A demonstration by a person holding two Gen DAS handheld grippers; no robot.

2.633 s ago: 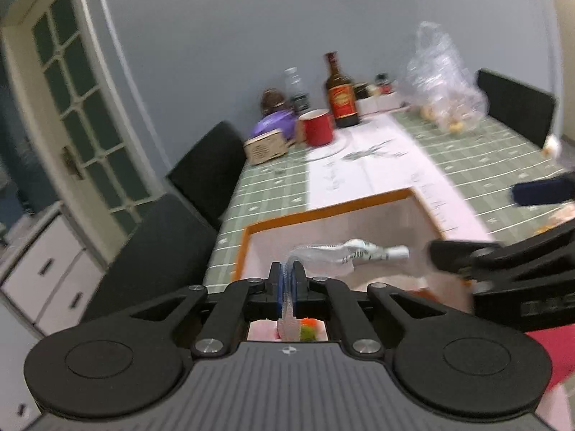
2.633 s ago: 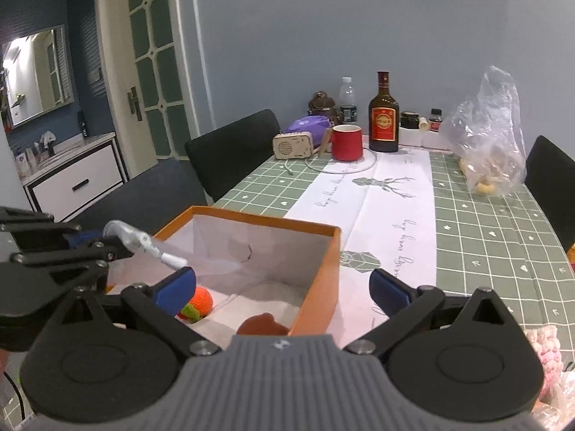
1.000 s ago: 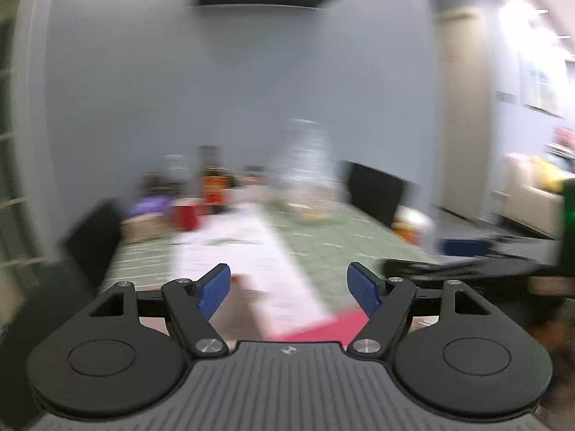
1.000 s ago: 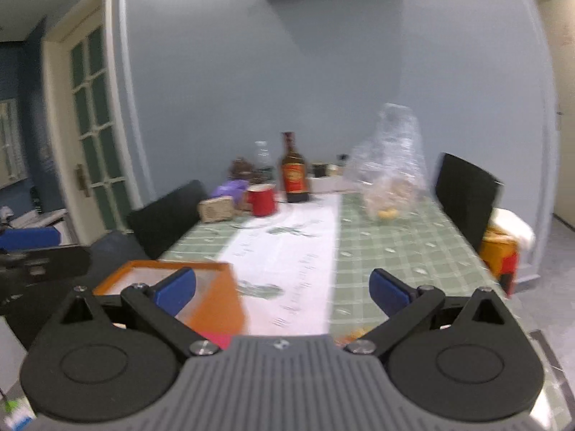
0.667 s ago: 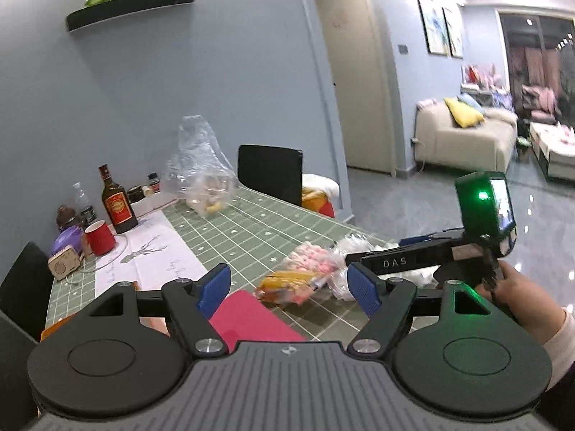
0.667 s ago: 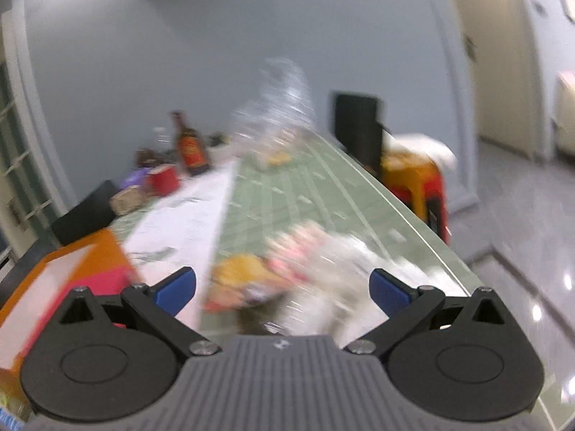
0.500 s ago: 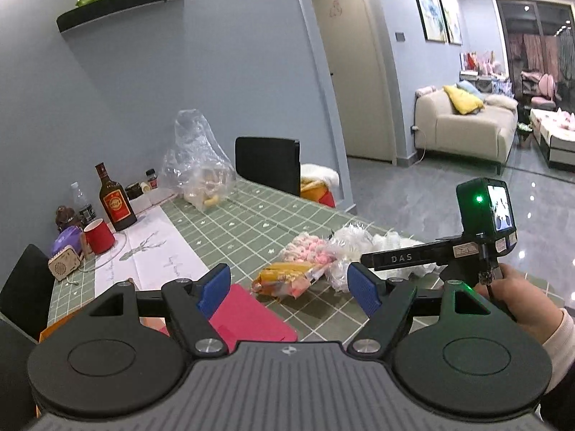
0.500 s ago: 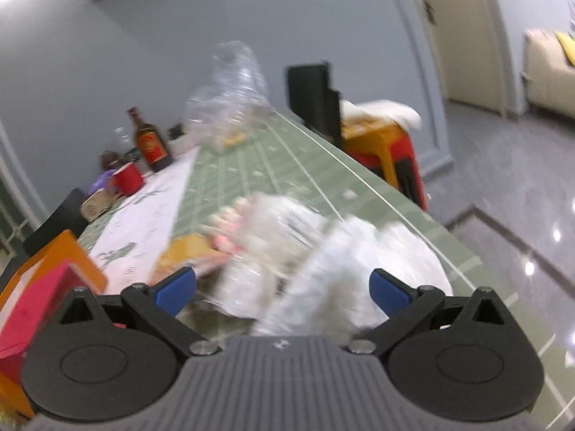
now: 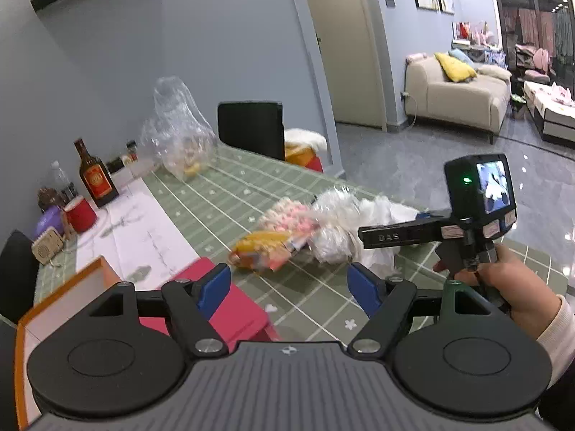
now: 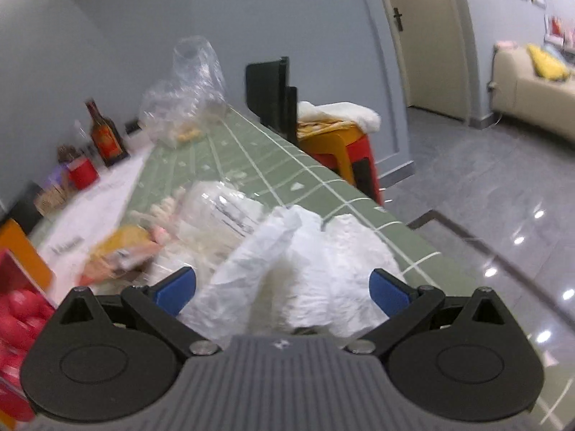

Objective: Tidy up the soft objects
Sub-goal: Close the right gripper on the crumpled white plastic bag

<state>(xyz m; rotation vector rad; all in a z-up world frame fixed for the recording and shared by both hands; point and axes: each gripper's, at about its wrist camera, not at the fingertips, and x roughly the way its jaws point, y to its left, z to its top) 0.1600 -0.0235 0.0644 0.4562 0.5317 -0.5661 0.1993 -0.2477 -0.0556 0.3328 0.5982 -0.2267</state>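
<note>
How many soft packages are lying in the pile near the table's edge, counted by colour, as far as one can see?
White crumpled plastic bags: 1 heap, separate bags cannot be told apart
Clear packet with pink and white pieces: 1
Yellow-orange packet: 1
Total: 3 groups visible

The left gripper (image 9: 289,284) has a ribbed grey body, black linkage arms with round discs and silver screws, and blue pads (image 9: 215,283). The right gripper (image 10: 282,287) looks the same; it carries a black camera block (image 9: 479,188) with a green light, lettered "DAS". A cream sleeve (image 9: 559,330) covers the wrist.
</note>
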